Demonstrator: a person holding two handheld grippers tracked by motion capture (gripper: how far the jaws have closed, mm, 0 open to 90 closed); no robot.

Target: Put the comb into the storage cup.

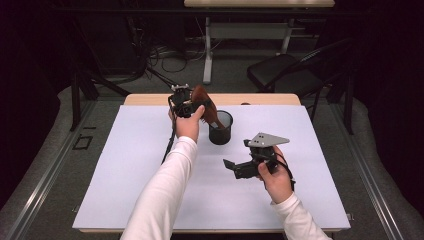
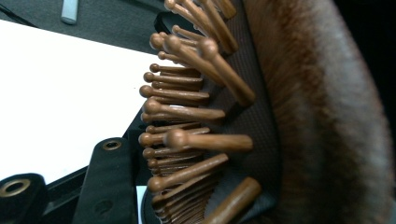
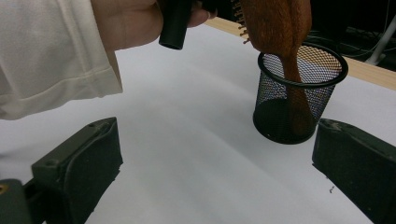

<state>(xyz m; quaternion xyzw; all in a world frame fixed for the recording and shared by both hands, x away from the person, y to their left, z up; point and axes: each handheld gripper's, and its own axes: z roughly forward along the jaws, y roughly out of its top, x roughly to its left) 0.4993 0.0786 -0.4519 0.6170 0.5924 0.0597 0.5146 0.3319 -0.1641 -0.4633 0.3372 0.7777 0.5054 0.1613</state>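
Here the left gripper (image 1: pixel 187 106), just above the middle of the high view, is clamped on the head of a brown wooden hairbrush (image 1: pixel 206 104), jaws closed as far as the brush lets them. The brush is tilted, head up and handle down, so that its handle reaches into the black mesh cup (image 1: pixel 220 127) standing just right of the gripper; that slant looks chosen to feed the long handle through the round rim. In the right gripper view the cup (image 3: pixel 299 93) sits at the upper right, and through the mesh the handle (image 3: pixel 296 98) runs down close to the bottom; nothing else shows inside. The left gripper view looks straight along the brush's knob-tipped pins (image 2: pixel 187 140). The right gripper (image 1: pixel 235 167), lower right of centre, hangs over the white table (image 1: pixel 125 180) with jaws wide apart and holding nothing, seemingly kept aside.
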